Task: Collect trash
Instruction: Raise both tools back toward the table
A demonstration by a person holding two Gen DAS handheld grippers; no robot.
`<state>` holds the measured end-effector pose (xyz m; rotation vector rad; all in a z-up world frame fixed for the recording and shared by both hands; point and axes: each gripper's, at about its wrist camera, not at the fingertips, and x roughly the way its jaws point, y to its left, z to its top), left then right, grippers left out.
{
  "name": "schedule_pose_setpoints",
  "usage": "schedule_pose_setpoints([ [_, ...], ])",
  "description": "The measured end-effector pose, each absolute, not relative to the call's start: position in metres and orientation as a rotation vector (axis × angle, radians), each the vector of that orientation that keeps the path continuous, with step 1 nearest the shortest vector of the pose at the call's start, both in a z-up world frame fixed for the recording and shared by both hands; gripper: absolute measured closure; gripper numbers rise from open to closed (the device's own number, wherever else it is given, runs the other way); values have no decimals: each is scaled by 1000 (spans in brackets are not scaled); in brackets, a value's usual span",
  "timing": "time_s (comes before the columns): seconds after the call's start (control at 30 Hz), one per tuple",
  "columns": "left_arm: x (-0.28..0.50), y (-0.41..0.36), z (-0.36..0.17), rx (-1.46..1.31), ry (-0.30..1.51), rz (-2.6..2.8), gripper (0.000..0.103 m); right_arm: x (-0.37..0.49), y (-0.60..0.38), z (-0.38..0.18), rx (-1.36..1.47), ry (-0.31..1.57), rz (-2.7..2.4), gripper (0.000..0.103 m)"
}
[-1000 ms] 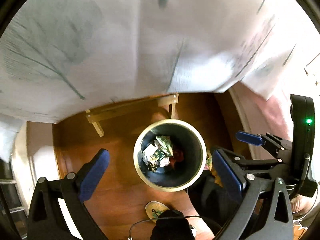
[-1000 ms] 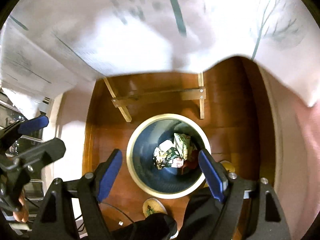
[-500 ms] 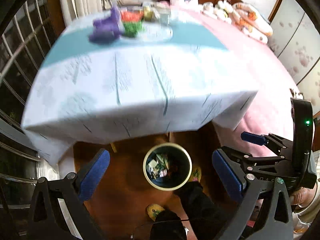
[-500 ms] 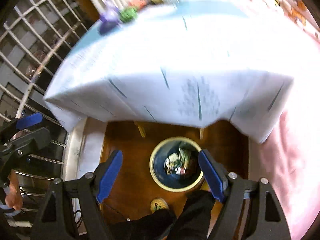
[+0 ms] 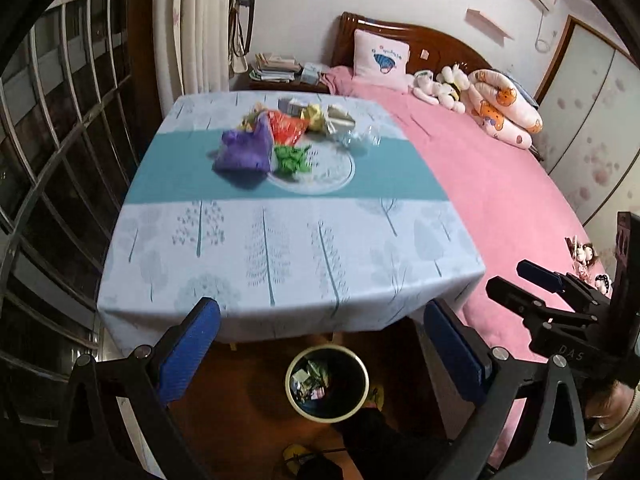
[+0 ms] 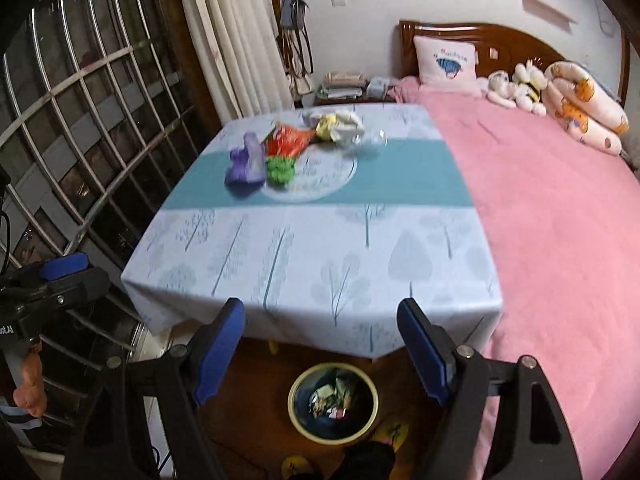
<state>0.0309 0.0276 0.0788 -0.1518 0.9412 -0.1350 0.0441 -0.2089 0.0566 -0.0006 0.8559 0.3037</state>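
Note:
A round bin (image 5: 327,385) (image 6: 333,406) with crumpled wrappers inside stands on the wooden floor below the table's near edge. On the table's far half lie a purple bag (image 5: 243,152) (image 6: 247,162), a red-orange wrapper (image 5: 287,127) (image 6: 287,139), a green crumpled wrapper (image 5: 292,159) (image 6: 278,170), a yellow wrapper (image 5: 314,114) (image 6: 327,127) and a clear plastic piece (image 5: 360,136) (image 6: 370,138). My left gripper (image 5: 320,354) and right gripper (image 6: 320,350) are both open and empty, high above the bin, well short of the trash.
The table (image 5: 280,248) wears a pale tree-print cloth with a teal band and a glass plate (image 5: 320,172). A pink bed (image 5: 500,184) with plush toys lies right. A barred window (image 5: 60,140) is left. A nightstand with books (image 5: 276,70) stands behind.
Both grippers have risen and tilted up from just over the bin to a high view over the tabletop. The bin now looks small and low. Both stayed open.

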Motion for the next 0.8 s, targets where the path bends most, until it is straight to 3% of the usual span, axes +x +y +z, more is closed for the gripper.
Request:
schedule_pose_setpoints([
  [0.37, 81, 10, 92, -137, 895, -121, 4, 119, -213, 77, 24, 893, 321, 24],
  [0.8, 253, -44, 90, -170, 908, 4, 4, 343, -240, 72, 50, 1069, 509, 24],
])
